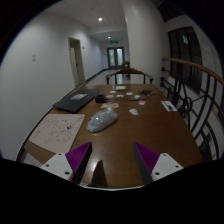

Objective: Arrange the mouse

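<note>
One grey mouse (101,122) lies on the brown wooden counter (150,128), a little ahead of the fingers and slightly toward the left one, resting on its own with nothing touching it. Just beside it on the left sits a pale printed sheet (58,129) that reaches toward the counter's near left corner. Beyond the mouse a dark flat laptop or folder (78,100) lies closed, and several small white scraps of paper (134,110) are scattered across the far half of the counter; what they are exactly cannot be made out. The gripper (113,158) hangs above the near edge with its fingers spread wide apart, purple pads (149,155) facing each other, and nothing is held between them. At the counter's far right end a dark chair back (184,103) shows. Behind everything, a corridor with pale walls, a door (76,62) on the left and ceiling lights runs away into the distance.
</note>
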Demonstrator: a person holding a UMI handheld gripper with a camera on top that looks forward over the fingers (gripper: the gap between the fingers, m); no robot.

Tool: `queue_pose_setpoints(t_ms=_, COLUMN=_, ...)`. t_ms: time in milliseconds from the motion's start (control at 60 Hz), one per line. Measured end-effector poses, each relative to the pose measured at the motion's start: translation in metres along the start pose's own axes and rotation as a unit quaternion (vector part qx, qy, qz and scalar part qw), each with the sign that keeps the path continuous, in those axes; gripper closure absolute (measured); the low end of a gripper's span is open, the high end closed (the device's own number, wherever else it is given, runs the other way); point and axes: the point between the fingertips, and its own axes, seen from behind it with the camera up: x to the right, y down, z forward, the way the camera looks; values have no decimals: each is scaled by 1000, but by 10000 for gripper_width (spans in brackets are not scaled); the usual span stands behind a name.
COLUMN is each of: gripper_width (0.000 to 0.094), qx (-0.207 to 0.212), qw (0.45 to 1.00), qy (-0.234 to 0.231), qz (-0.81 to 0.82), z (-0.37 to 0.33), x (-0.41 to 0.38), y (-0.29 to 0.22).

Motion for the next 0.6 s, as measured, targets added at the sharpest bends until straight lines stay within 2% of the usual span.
queue_pose_setpoints(t_ms=200, gripper_width=83, qx=-36, qw=999, qy=-41, qz=4, z=84, x=-55, y=-16)
queue_pose_setpoints(t_ms=483, gripper_width=104, qx=-38, qw=999, qy=24, qz=13, z=159, x=-49, y=-64)
queue_pose_setpoints(t_ms=517, gripper_width=121, qx=-37, qw=999, qy=35, qz=12, z=167, x=-47, y=-68)
queue_pose_setpoints(t_ms=567, gripper_width=341, qx=-37, qw=997, qy=64, qz=4, z=176, x=-38, y=-71)
queue_pose_setpoints(t_ms=600, gripper_width=391, qx=-34, qw=997, qy=67, qz=5, z=178, x=-38, y=-73)
